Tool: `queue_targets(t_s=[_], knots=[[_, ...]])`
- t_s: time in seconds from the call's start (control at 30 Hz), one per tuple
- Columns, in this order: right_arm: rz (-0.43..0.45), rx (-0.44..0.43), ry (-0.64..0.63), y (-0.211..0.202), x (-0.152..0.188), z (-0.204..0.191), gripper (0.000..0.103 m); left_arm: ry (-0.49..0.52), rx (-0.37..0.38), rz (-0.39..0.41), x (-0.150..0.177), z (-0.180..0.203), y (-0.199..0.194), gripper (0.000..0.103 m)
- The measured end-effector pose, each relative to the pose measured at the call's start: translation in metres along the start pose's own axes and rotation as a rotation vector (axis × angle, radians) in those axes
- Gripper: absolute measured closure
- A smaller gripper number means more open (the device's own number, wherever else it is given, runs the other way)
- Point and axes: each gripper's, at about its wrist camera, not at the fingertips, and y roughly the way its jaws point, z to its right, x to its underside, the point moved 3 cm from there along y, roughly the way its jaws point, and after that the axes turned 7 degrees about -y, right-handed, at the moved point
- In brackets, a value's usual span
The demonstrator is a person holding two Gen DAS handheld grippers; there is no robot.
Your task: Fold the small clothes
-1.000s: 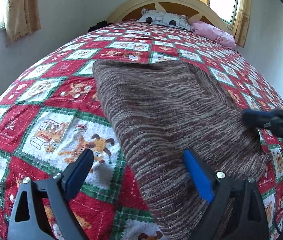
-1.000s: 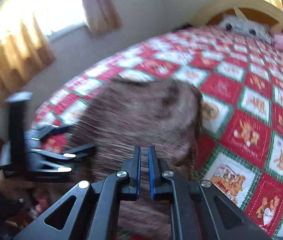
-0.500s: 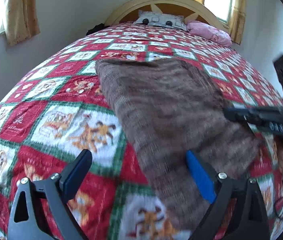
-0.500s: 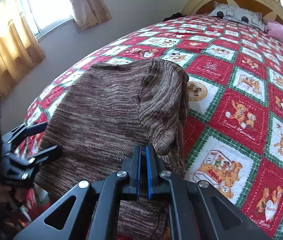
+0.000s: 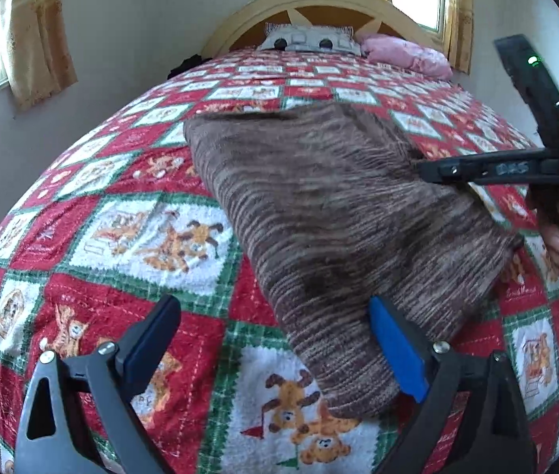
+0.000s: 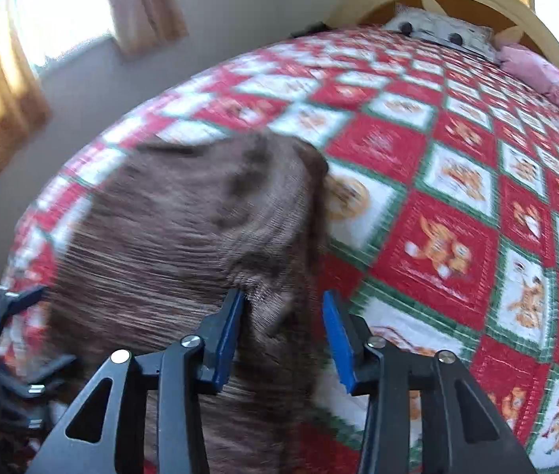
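Observation:
A brown striped knit garment (image 5: 342, 213) lies folded lengthwise on the red, green and white quilt (image 5: 153, 237). It also shows in the right wrist view (image 6: 184, 237), blurred. My left gripper (image 5: 275, 339) is open and empty above the garment's near left edge. My right gripper (image 6: 283, 331) is open, its fingers straddling the garment's near right edge without pinching it. The right gripper also shows in the left wrist view (image 5: 429, 170), over the garment's right side. The left gripper shows in the right wrist view (image 6: 14, 339) at the far left.
The quilt (image 6: 453, 205) covers the whole bed. A grey pillow (image 5: 307, 41) and a pink pillow (image 5: 405, 55) lie against the cream headboard (image 5: 319, 0). Walls with curtained windows (image 6: 58, 15) stand to the left and behind the bed.
My right gripper was shut on the garment's edge and has opened, letting it go. The garment lies flatter. My left gripper stays open and has drawn back slightly.

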Motion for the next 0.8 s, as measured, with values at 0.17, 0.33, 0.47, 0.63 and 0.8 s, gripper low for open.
queue_targets(t_s=[0.17,0.33,0.47,0.63,0.8], knots=[[0.047,0.054,-0.050,-0.013,0.003,-0.012,0.089,-0.020,0.013,-0.006,0.003,0.000,-0.005,0.005],[-0.004,0.164,-0.009,0.000,0.009,0.010,0.092,-0.012,0.006,-0.015,0.006,0.005,-0.008,0.004],[0.023,0.100,0.057,-0.006,0.019,0.026,0.092,-0.004,0.004,-0.010,0.008,0.007,-0.010,0.004],[0.098,0.076,0.081,-0.036,0.011,0.022,0.049,0.017,-0.012,0.011,0.005,0.009,-0.024,0.004],[0.118,0.089,0.044,-0.056,0.009,-0.002,0.047,0.028,-0.030,0.050,0.001,0.010,-0.047,0.004]])
